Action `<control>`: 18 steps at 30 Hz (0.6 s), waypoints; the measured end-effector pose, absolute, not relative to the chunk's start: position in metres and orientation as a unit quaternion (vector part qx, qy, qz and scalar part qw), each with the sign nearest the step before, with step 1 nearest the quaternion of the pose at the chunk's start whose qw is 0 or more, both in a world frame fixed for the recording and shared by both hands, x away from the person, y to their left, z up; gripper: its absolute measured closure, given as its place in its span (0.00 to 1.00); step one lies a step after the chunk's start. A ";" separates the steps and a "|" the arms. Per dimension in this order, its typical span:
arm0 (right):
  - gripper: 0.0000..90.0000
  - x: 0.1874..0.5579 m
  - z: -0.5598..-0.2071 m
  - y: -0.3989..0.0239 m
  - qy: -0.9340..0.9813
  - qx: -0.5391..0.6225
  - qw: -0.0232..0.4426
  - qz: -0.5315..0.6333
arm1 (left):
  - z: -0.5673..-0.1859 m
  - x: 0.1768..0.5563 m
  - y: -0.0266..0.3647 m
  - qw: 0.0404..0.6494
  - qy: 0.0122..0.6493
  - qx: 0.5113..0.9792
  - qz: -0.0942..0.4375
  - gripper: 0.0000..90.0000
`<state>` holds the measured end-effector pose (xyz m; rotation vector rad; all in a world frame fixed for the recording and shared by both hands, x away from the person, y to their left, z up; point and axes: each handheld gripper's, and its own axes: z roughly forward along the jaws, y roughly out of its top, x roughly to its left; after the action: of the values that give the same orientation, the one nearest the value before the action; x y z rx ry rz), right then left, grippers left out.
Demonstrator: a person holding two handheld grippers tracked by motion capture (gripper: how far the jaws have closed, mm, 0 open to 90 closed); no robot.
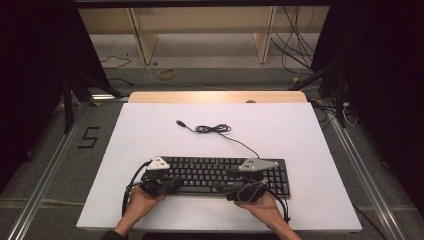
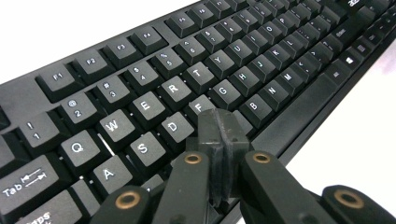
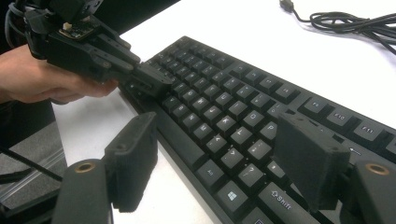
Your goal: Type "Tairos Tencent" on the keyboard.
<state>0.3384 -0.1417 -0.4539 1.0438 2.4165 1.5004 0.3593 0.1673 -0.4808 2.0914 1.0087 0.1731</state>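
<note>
Two grippers are working the black keyboard (image 1: 220,175): the left gripper (image 2: 219,135), jaws pressed together on nothing, is tapping keys lying just under its tips near F, so it should be descending squarely while the right gripper (image 3: 219,158), jaws spread wide and empty, is straddling keys

Lab (recording rig), metal rails (image 1: 47,172), loose floor cables (image 1: 295,47), dark curtains (image 1: 30,75)

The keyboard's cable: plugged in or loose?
Loose. The cable lies partly bundled on the table behind the keyboard, its plug lying free.
</note>
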 end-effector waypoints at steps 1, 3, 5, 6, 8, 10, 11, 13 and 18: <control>0.35 0.338 -0.454 -0.142 0.796 0.345 0.056 0.494 | -0.481 0.360 0.168 0.397 0.402 0.822 0.067 0.99; 0.35 0.338 -0.454 -0.142 0.796 0.345 0.055 0.494 | -0.481 0.360 0.168 0.398 0.403 0.822 0.065 0.99; 0.35 0.338 -0.454 -0.142 0.796 0.345 0.055 0.493 | -0.481 0.359 0.168 0.397 0.402 0.822 0.066 0.99; 0.35 0.338 -0.454 -0.142 0.797 0.345 0.055 0.493 | -0.481 0.359 0.168 0.397 0.402 0.822 0.066 0.99; 0.35 0.338 -0.454 -0.142 0.797 0.344 0.055 0.493 | -0.481 0.359 0.168 0.396 0.402 0.823 0.068 0.99; 0.35 0.338 -0.454 -0.142 0.796 0.345 0.055 0.494 | -0.480 0.359 0.167 0.394 0.400 0.824 0.071 0.99; 0.35 0.338 -0.454 -0.142 0.796 0.345 0.055 0.494 | -0.479 0.358 0.167 0.393 0.398 0.825 0.074 0.98; 0.35 0.338 -0.454 -0.142 0.796 0.345 0.055 0.494 | -0.477 0.358 0.167 0.397 0.400 0.823 0.074 0.94; 0.35 0.338 -0.453 -0.142 0.796 0.344 0.055 0.495 | -0.473 0.358 0.170 0.409 0.403 0.815 0.075 0.88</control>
<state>0.3377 -0.1421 -0.4535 1.0454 2.4172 1.5023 0.3580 0.1697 -0.4735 2.0536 1.0153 0.1900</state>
